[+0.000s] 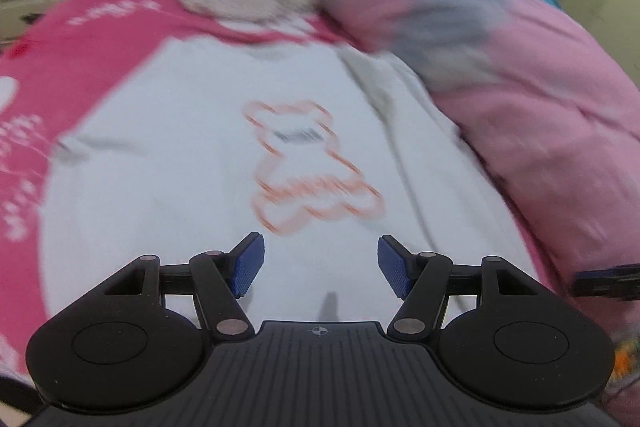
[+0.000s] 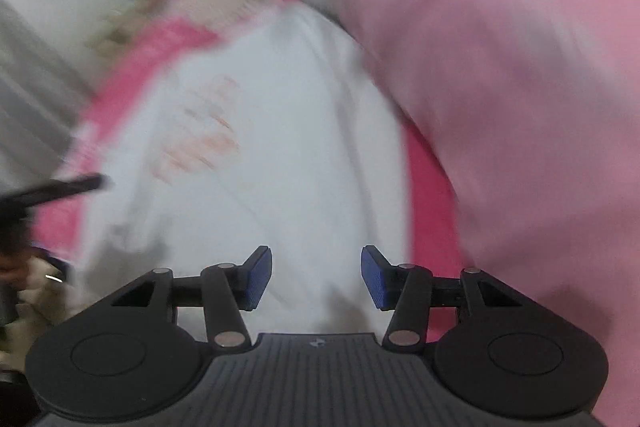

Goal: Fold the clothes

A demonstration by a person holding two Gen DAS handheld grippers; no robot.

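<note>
Left wrist view, one white shirt (image 1: 208, 155) (one bear outline), left claw (image 1: 320, 263) spread empty, right claw (image 2: 316, 277) likewise.

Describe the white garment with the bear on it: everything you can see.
The white garment lies spread flat on a bright pink bedcover, in soft, thin-looking cloth. An orange outline of a bear with a dark mark across its face sits on the middle. A seam or fold line runs down the side near a pale pink quilt, which lies against that edge. A few creases show. Both views are blurred. Nothing grips it: the left claw and right claw hang open above it.
</note>
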